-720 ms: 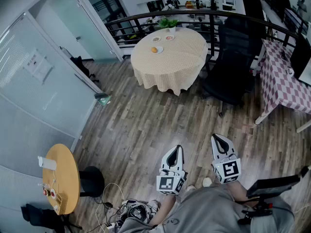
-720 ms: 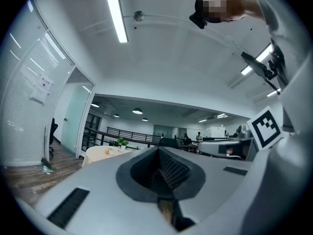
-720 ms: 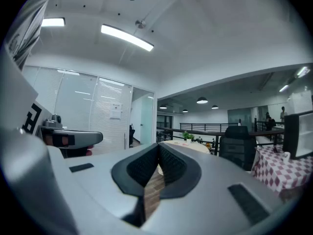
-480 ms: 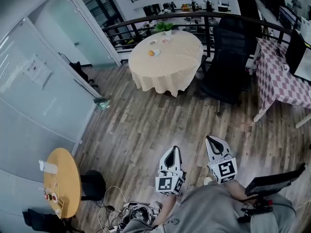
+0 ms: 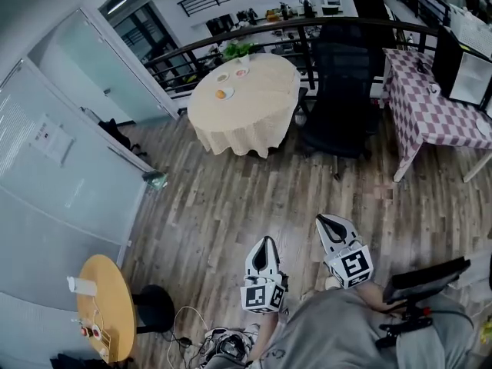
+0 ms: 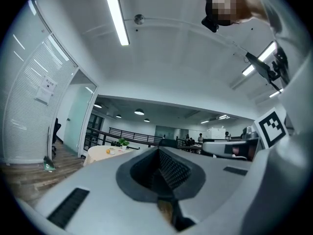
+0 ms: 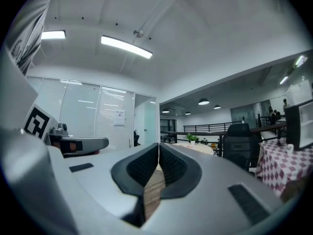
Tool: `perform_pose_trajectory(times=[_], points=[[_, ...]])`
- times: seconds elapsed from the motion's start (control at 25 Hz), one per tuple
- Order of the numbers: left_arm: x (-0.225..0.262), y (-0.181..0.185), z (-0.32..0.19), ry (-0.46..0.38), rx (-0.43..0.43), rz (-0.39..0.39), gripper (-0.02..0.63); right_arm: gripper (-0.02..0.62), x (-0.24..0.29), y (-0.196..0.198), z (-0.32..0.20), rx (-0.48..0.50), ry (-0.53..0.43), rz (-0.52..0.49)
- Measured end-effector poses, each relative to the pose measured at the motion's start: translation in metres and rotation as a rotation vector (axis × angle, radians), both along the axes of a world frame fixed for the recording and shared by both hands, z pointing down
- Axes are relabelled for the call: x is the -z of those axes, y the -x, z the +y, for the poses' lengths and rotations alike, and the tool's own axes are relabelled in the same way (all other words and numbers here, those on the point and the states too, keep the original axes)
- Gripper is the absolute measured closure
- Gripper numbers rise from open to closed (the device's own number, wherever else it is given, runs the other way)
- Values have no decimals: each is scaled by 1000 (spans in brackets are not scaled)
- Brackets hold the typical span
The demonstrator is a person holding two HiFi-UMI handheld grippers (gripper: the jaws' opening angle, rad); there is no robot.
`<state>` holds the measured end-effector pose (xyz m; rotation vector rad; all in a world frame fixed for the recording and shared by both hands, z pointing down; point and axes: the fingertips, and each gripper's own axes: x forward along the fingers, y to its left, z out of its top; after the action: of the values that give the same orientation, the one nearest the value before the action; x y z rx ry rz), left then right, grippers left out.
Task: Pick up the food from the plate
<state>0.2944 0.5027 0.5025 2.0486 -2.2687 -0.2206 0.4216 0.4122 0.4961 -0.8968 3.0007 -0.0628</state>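
Far across the room stands a round table with a beige cloth [image 5: 244,110]. On it a plate [image 5: 227,93] holds an orange piece of food [image 5: 221,94], with two other small plates [image 5: 241,73] behind it. The food [image 6: 108,151] shows tiny in the left gripper view. My left gripper [image 5: 264,241] and right gripper [image 5: 323,220] are held low near my body above the wooden floor, well short of the table. Both are shut with nothing between the jaws. The left gripper [image 6: 158,152] and right gripper [image 7: 159,145] point towards the table.
A black office chair [image 5: 338,91] stands right of the round table, and a checked-cloth table [image 5: 430,102] further right. A potted plant [image 5: 237,50] and a railing [image 5: 192,48] lie behind. A glass partition [image 5: 69,167] runs along the left. A small wooden table [image 5: 104,302] and floor cables [image 5: 219,344] are nearby.
The head view has swung, so the round table has slid left in the picture. Both grippers stay shut and close to my body, sitting slightly lower in the frame.
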Motion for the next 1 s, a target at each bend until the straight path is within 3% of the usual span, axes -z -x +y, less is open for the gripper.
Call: perform_pose_trajectory(times=[0.2, 0.44, 0.68, 1.0], points=[[-1, -18, -7, 14, 46, -14, 597, 580, -12, -32, -28, -34, -8, 0], [-4, -36, -8, 18, 104, -4, 597, 580, -35, -44, -49, 20, 67, 25], [13, -40, -21, -13, 113, -45, 597, 580, -38, -31, -57, 79, 68, 41], [4, -18, -48, -12, 106, -43, 597, 580, -39, -6, -70, 105, 61, 32]])
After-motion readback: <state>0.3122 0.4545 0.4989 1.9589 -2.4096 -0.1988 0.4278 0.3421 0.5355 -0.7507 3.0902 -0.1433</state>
